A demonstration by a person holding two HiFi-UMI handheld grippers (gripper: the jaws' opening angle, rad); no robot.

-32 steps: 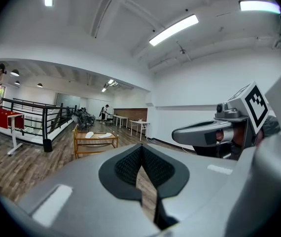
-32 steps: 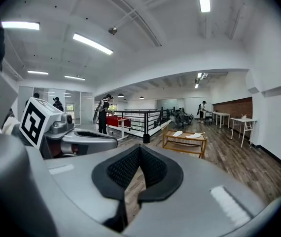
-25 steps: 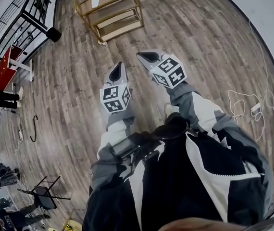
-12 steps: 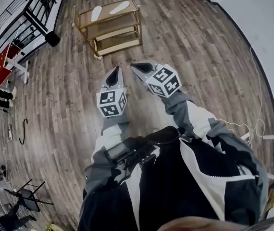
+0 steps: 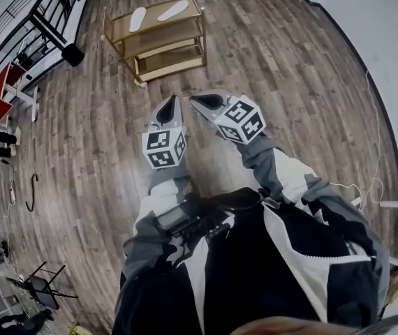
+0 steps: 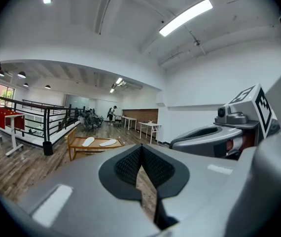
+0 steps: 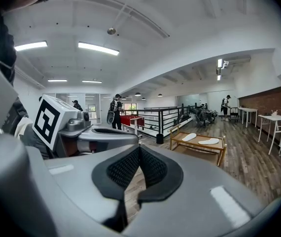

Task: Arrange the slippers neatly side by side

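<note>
While the person stands on the plank floor (image 5: 80,138) well apart from the low wooden rack (image 5: 156,22), the left gripper (image 5: 170,103) and the right gripper (image 5: 199,102) are held out side by side ahead of the body, both aimed toward the rack. Each gripper view shows its ribbed pads pressed together with nothing between them, so both tools are closed and empty. On the rack's top shelf lie the first slipper (image 5: 137,18) and the second slipper (image 5: 174,9). Both are white, near each other but not touching, and splayed at different angles rather than parallel.

The step in hand is judged to be the approach; no arranging has begun. To do it well, the person should close in until the top shelf sits squarely below the head camera, and part the jaws before reaching rather than after. One slipper is best left as the reference and the other taken by its edge, low and lightly, since a thin flat sole is likely to slide or flex under a hard pinch. Turning it until the long sides run parallel and the ends line up, with a narrow even gap, would satisfy the task. The rack's frame could catch a jaw, so entry from above looks safer.
</note>
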